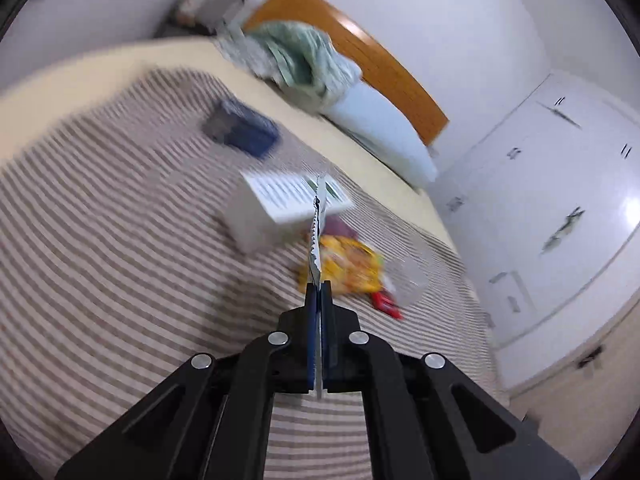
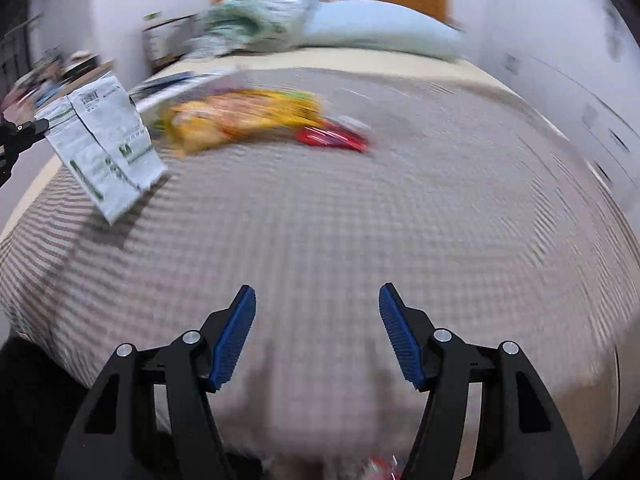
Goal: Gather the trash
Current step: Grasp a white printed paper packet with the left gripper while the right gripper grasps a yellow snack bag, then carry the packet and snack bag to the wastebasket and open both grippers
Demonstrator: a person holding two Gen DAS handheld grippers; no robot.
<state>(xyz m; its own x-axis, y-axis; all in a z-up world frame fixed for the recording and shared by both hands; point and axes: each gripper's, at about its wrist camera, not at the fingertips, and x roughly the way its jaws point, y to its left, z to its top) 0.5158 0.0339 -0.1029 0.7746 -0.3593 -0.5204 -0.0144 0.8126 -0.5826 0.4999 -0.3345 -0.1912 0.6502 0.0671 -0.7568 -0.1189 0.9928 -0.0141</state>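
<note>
One white wrapper (image 2: 102, 142) is clamped in the left tongs (image 1: 319, 286), lifted off the bed (image 2: 320, 220). Right tongs (image 2: 317, 300) gape empty. Yellow bag (image 2: 244, 118), red wrapper (image 2: 332, 138) and seemingly a clear cup (image 1: 408, 276) remain.

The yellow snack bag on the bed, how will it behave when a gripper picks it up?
The snack bag looks crumpled and flat, so probably light and floppy. Its glossy film may be slippery. It lies against the red wrapper, which could shift too.
</note>
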